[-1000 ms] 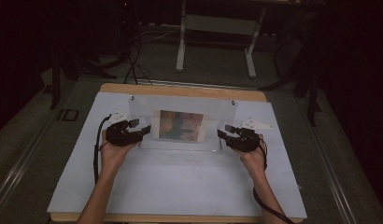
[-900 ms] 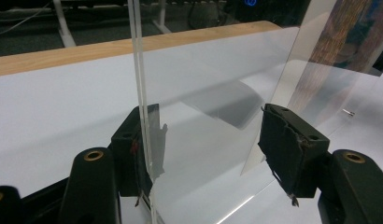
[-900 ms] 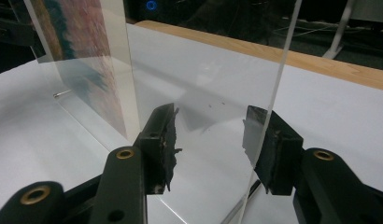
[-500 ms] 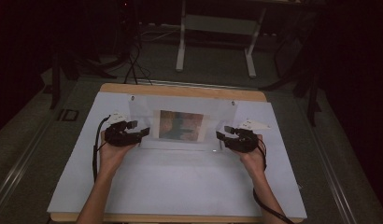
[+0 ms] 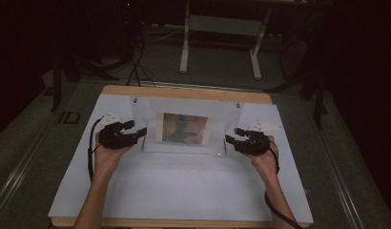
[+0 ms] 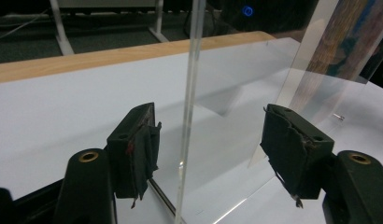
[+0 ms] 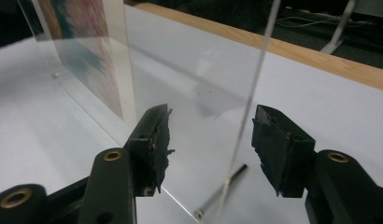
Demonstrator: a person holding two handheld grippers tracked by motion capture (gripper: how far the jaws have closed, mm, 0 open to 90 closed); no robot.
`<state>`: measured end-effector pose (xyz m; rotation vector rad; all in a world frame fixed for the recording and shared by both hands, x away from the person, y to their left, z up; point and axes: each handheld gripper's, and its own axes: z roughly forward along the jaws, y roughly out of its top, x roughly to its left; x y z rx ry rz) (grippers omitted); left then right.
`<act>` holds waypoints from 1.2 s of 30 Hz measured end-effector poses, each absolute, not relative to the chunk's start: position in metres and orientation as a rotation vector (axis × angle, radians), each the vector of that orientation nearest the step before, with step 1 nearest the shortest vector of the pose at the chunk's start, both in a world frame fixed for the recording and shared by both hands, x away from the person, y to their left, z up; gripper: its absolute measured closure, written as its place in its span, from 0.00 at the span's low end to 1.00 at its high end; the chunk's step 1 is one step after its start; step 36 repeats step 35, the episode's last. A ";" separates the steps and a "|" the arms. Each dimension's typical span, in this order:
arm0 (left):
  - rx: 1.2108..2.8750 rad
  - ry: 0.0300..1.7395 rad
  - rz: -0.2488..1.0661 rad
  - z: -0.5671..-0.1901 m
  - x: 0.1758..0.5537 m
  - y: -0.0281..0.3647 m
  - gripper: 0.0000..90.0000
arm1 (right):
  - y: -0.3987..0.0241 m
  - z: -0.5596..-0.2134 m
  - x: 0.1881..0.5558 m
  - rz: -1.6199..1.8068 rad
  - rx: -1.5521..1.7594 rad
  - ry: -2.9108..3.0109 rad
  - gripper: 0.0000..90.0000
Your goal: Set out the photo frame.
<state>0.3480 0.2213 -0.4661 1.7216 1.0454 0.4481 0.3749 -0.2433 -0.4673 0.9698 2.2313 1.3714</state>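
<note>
White tabletop point(image 5: 184, 191) bears upright frame point(image 5: 184, 128) lengthwise between opened left claw point(image 5: 142, 132), right claw point(image 5: 231, 138)

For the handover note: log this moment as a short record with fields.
surface: white table with a wooden edge
object: clear acrylic picture frame standing upright, colourful print inside
left gripper: jaws open, straddling the frame's left edge, pads clear of it
right gripper: jaws have just been opening; frame's right edge between them, pads clear of it

No readable text, possibly "ID" mark on floor point(image 5: 69, 117) left of table, too dim
</note>
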 end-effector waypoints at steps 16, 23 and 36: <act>1.805 1.056 0.583 -0.450 0.337 0.230 0.46 | -0.254 -0.450 0.367 1.202 0.872 2.311 0.53; 1.813 1.150 0.589 -0.457 0.339 0.244 0.46 | -0.273 -0.457 0.373 1.143 0.966 2.307 0.53; 1.889 1.265 0.592 -0.490 0.353 0.245 0.46 | -0.289 -0.484 0.387 1.077 1.122 2.312 0.51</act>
